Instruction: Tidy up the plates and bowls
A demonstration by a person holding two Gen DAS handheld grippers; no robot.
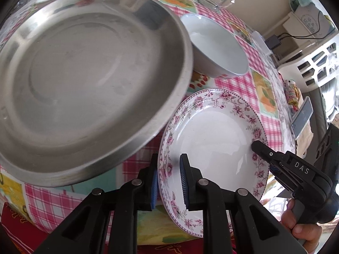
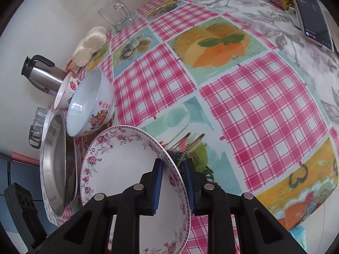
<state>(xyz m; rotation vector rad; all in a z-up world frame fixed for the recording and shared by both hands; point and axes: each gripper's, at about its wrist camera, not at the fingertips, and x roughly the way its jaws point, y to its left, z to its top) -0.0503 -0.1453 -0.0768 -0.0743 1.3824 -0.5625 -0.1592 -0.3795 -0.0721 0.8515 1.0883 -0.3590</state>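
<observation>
A white plate with a pink floral rim (image 1: 214, 135) is held between both grippers above the checked tablecloth. My left gripper (image 1: 169, 182) straddles its near-left rim, its blue pads on either side of it. My right gripper (image 2: 173, 184) straddles the opposite rim (image 2: 127, 165); its black fingertips (image 1: 257, 146) reach over the plate's right edge in the left wrist view. A large steel plate (image 1: 84, 80) lies to the left. A white bowl (image 1: 214, 44) stands behind the plate, with fruit print on its side (image 2: 91, 103).
A strawberry-print bowl (image 2: 67, 89), a steel thermos (image 2: 42, 74) and a glass mug (image 2: 116, 14) stand along the wall. A phone (image 2: 311, 14) lies at the far right. The pink checked tablecloth (image 2: 233, 105) spreads to the right.
</observation>
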